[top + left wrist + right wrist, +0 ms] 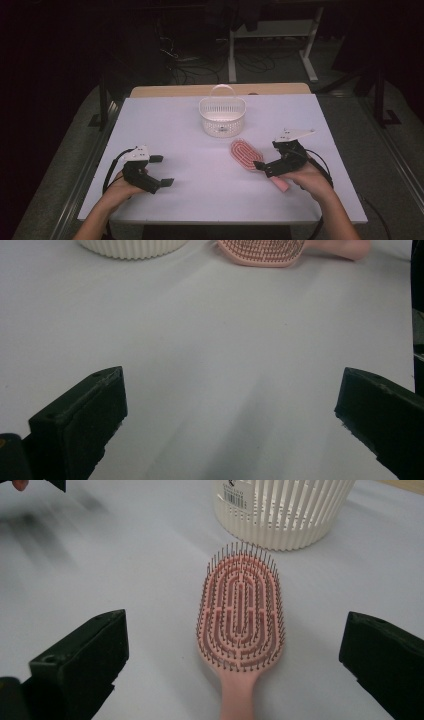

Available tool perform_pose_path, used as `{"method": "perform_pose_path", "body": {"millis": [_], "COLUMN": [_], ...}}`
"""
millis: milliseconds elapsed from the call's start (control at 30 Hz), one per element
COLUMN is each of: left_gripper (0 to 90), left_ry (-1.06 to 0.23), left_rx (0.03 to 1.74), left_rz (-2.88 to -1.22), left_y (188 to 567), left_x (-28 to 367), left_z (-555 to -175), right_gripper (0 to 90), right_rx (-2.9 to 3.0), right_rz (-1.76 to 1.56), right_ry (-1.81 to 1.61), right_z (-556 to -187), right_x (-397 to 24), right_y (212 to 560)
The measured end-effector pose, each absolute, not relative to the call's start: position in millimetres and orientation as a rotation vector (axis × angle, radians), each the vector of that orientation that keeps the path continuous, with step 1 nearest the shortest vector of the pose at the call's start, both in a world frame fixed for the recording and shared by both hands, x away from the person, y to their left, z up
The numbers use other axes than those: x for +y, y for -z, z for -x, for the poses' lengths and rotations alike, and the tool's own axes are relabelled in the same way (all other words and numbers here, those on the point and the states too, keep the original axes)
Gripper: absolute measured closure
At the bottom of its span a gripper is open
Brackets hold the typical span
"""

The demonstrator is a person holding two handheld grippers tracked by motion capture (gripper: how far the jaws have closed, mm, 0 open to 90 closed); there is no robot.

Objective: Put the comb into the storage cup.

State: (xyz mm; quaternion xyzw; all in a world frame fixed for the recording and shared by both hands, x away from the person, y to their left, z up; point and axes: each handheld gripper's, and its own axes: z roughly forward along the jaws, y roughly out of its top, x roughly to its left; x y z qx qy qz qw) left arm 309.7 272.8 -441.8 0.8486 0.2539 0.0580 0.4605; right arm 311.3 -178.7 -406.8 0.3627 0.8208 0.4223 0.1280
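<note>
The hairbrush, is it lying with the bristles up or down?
Bristles up. The hairbrush lies flat on the table, its pins pointing upward, between the open right gripper jaws.

A white table [165,125] stands in a dark room, cables [200,65] strewn on the floor behind it.

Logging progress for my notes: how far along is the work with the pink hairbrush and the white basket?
Nothing looks done: the hairbrush lies bristles-up on the table, outside the basket. In hand: the right gripper, open, straddles its handle end. Left: grasping and moving it, probably into the basket. The left gripper waits open.
</note>
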Motion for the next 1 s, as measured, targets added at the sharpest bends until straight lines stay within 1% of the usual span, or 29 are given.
{"method": "perform_pose_path", "body": {"millis": [667, 1000], "left_gripper": [0.0, 0.0], "left_ry": [-0.126, -0.132], "left_rx": [0.628, 0.621], "left_rz": [-2.086, -2.092], "left_y": [442.2, 442.1], "left_x": [273.5, 273.1], "left_z": [-311.8, -311.0], "right_gripper": [0.0, 0.0], "right_rx": [2.378, 2.399], "right_rz": [-1.075, -1.096], "right_ry": [-1.191, -1.162], "right_z": [-341.8, -345.4], "right_x": [-163.0, -158.3], "right_y": [398.2, 397.2]}}
